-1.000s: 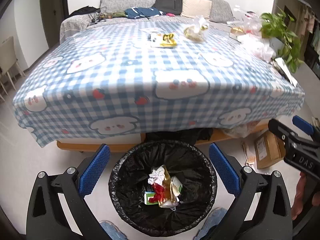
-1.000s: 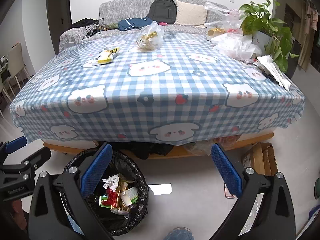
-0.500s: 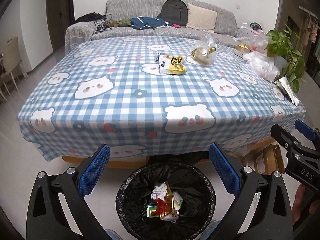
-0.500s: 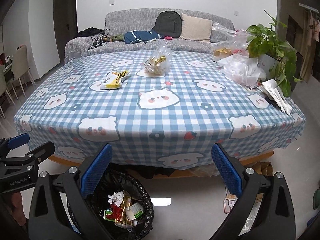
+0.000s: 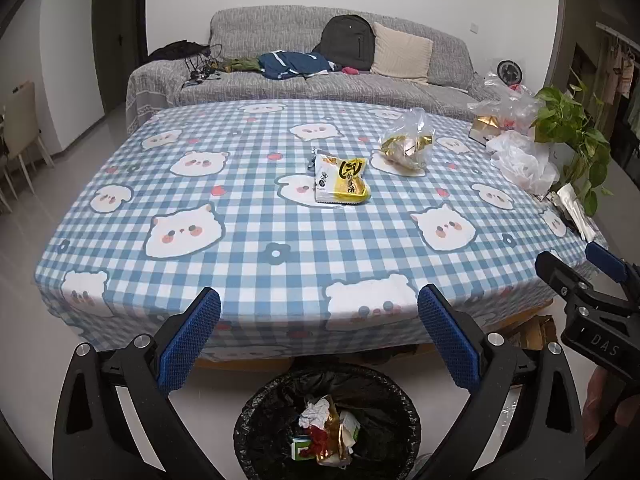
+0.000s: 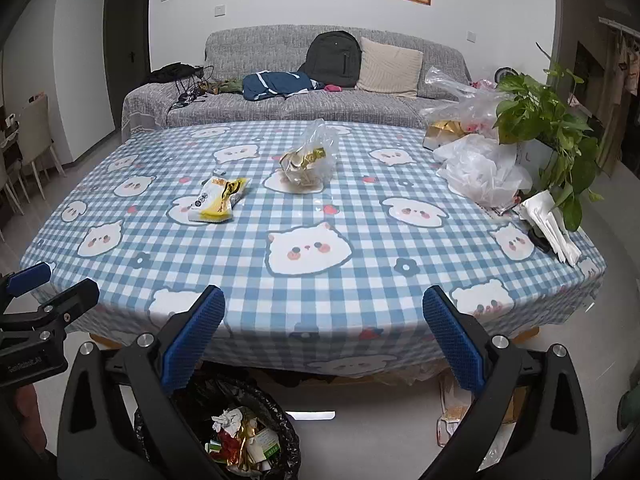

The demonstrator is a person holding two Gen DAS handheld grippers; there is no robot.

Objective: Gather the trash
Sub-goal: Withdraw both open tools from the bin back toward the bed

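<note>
Living room: grey sofa (image 5: 320, 60) at the far wall, table (image 5: 256, 240) under a blue checked bear cloth ahead of both tools.

- Left hand-held gripper (image 5: 318, 340): mine, jaws wide, holding nothing, poised at the table's near edge, directly above the bin so a drop needs little travel.
- Right hand-held gripper (image 6: 324, 338): mine, jaws wide, empty, just beside the left one.
- Trash bin (image 5: 248, 432): black-lined, on the floor below and between my left fingers; crumpled paper and wrappers already inside.
- Yellow snack packet (image 5: 340, 180): flat on the table, ahead, slightly right of my left tool; likely next pick.
- Clear plastic bag with gold wrappers (image 5: 408, 142): beyond it, further right.
- White plastic bags (image 6: 484, 172), potted plant (image 6: 548, 128): far right edge; whether these are trash, cannot tell.
</note>
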